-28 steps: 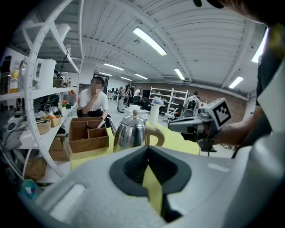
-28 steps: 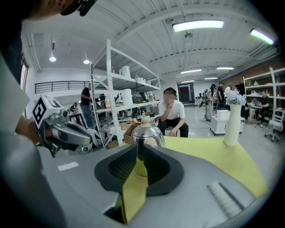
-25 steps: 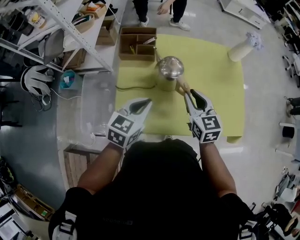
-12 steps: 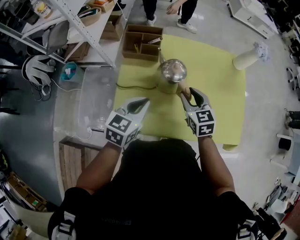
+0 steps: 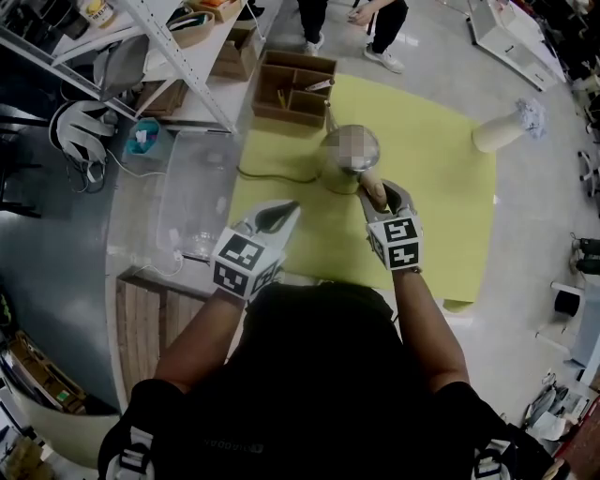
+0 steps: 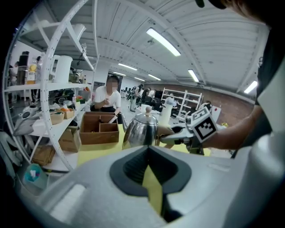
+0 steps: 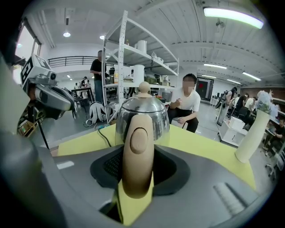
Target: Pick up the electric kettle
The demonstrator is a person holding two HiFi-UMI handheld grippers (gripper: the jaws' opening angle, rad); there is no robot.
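Observation:
A steel electric kettle (image 5: 339, 172) with a tan handle (image 5: 372, 190) stands on the yellow mat (image 5: 441, 206). My right gripper (image 5: 380, 194) has the handle between its jaws. In the right gripper view the handle (image 7: 138, 151) fills the gap, both pads lie against it, and the kettle body (image 7: 144, 111) rises just behind. These jaws have just been closing on the handle. My left gripper (image 5: 284, 210) hovers over the mat, left of the kettle and nearer me. Its tips meet with nothing between them. The left gripper view shows the kettle (image 6: 141, 130) ahead.
A divided cardboard box (image 5: 298, 89) sits behind the kettle, and a black cord (image 5: 272, 175) runs left from it. A metal shelf rack (image 5: 178, 56) stands at the left and a white cylinder (image 5: 502, 131) at the mat's far right. A person (image 5: 352, 23) stands beyond the box.
My right gripper has moved forward and down, from short of the handle to around it. The left gripper has hardly moved.

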